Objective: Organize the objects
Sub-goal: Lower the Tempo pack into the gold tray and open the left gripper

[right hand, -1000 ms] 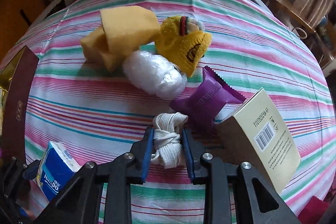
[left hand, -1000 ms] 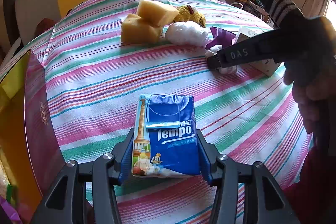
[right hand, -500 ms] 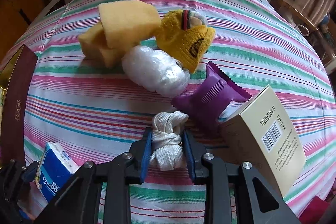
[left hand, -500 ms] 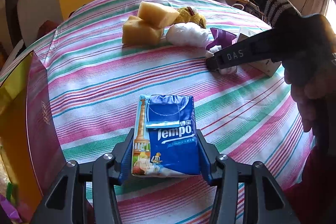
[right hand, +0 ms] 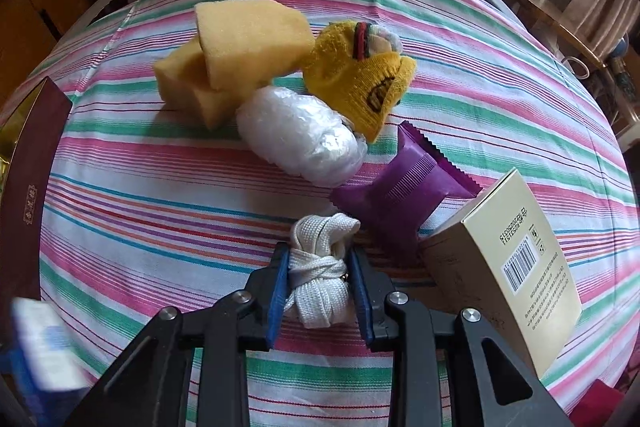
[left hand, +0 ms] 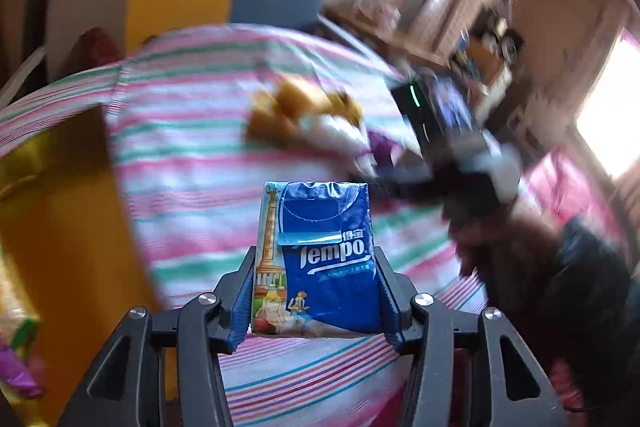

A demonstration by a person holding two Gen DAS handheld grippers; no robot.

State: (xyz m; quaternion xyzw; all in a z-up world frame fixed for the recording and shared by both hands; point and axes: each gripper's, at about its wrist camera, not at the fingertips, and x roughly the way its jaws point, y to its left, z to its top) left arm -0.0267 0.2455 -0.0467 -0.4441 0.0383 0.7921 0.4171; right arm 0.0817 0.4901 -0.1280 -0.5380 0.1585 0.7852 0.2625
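A: Gripping the tissue pack [left hand: 320,259] — left gripper [left hand: 316,303] jaws are pressing on both its sides, pack standing upright between them, lifted clear of the striped tabletop [left hand: 192,195]. Rest of that view is blurring badly.

B: Right side?

A: Right gripper [right hand: 320,291] jaws are sitting narrow, clamping the white knotted cord bundle [right hand: 320,267], which is resting on the tabletop [right hand: 160,187]. Purple wrapper packet [right hand: 400,195] is lying just beyond the bundle, touching or nearly touching it; can't tell which.

B: Other items?

A: Cream carton [right hand: 512,283] with a barcode is standing tilted, just to the right of the bundle, against the purple packet. White plastic-wrapped roll [right hand: 300,135] is lying further in, touching the yellow knit hat [right hand: 360,75]. Two yellow sponges [right hand: 236,55] are stacking behind the roll, one leaning on the other.

B: Anything at the left edge?

A: Dark red box [right hand: 32,167] with a gold interior is sitting at the tabletop's left edge, well apart from the pile. In the left wrist view its wall is showing as yellow-gold [left hand: 68,227], just left of the tissue pack. A gloved hand [left hand: 504,227] is holding the right gripper there, blurred.
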